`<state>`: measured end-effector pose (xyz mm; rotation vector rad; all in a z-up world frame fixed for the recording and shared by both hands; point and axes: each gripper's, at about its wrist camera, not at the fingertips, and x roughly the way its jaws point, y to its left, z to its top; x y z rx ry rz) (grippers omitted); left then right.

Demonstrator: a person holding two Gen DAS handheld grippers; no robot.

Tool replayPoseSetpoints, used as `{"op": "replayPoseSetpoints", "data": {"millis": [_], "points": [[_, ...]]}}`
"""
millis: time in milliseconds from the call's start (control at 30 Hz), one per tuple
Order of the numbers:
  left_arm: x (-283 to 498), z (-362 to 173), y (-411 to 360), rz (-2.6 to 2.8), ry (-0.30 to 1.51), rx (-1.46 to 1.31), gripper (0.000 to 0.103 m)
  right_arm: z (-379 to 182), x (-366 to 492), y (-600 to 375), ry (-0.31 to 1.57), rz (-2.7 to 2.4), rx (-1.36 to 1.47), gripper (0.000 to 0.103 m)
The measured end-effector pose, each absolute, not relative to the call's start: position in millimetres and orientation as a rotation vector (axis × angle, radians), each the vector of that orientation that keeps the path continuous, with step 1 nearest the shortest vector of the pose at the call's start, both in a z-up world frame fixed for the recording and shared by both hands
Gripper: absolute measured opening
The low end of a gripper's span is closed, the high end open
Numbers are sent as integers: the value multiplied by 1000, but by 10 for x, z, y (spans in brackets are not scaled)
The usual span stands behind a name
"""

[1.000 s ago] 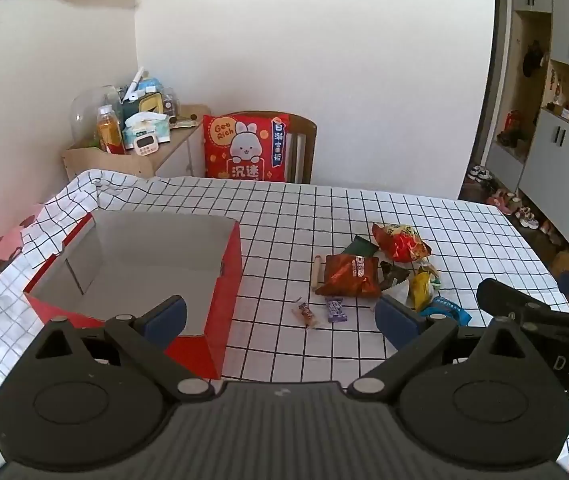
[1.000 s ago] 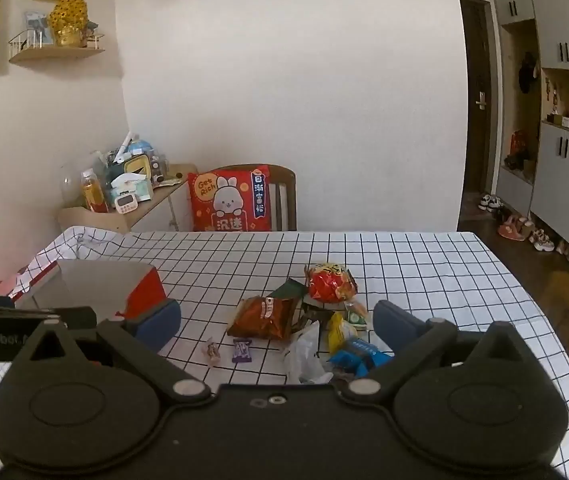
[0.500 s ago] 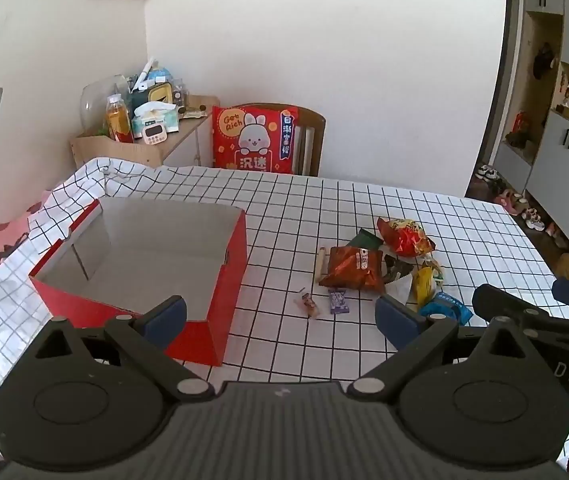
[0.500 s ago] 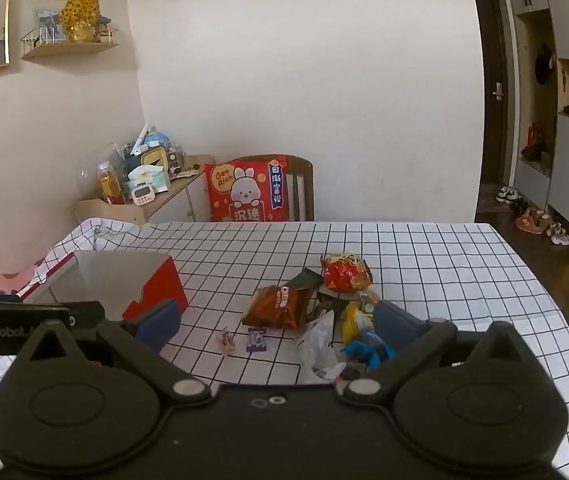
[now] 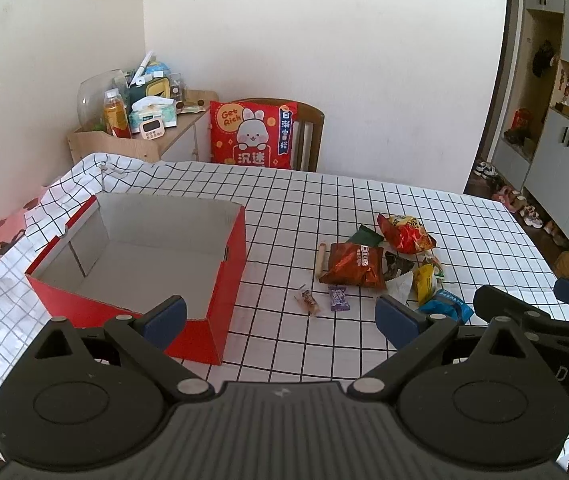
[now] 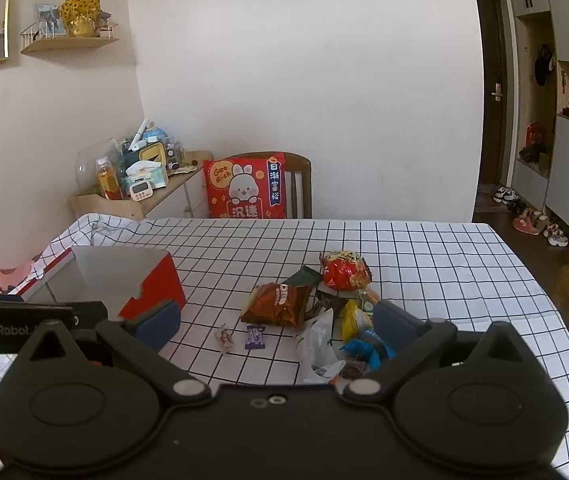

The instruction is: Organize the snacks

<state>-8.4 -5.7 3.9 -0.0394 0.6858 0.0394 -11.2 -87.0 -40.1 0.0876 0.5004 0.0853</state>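
A red cardboard box (image 5: 228, 276) with a bare white inside stands open on the left of the checked tablecloth (image 5: 324, 200). Right of it lies a heap of snacks: a brown Oreo bag (image 5: 354, 264), a red crisp bag (image 5: 404, 236), a yellow packet (image 5: 424, 280), a blue packet (image 5: 446, 306), a purple candy (image 5: 338, 298) and a small wrapped sweet (image 5: 308, 304). My left gripper (image 5: 280, 316) hovers open above the table's near edge, between box and snacks. My right gripper (image 6: 276, 326) is open too, low over the near snacks, with the blue packet (image 6: 364, 350) by its right finger.
A wooden chair with a red rabbit cushion (image 5: 254, 140) stands at the table's far side. A side shelf (image 5: 132, 136) with bottles and a tissue box is at the back left. Cabinets and shoes (image 5: 524, 208) line the right wall. The other gripper's body (image 5: 544, 332) shows at right.
Both grippers have risen and pulled back a little, so the box and snacks sit lower and farther in view. Nothing on the table has moved and both stay open.
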Motion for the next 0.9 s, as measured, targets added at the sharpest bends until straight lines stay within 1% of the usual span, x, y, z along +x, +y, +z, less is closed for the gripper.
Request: {"op": "replayPoseSetpoints", "data": {"millis": [900], "points": [[63,-11,58,-15,698,-29,101,-410,-73,-783,516,25,94,103]]}}
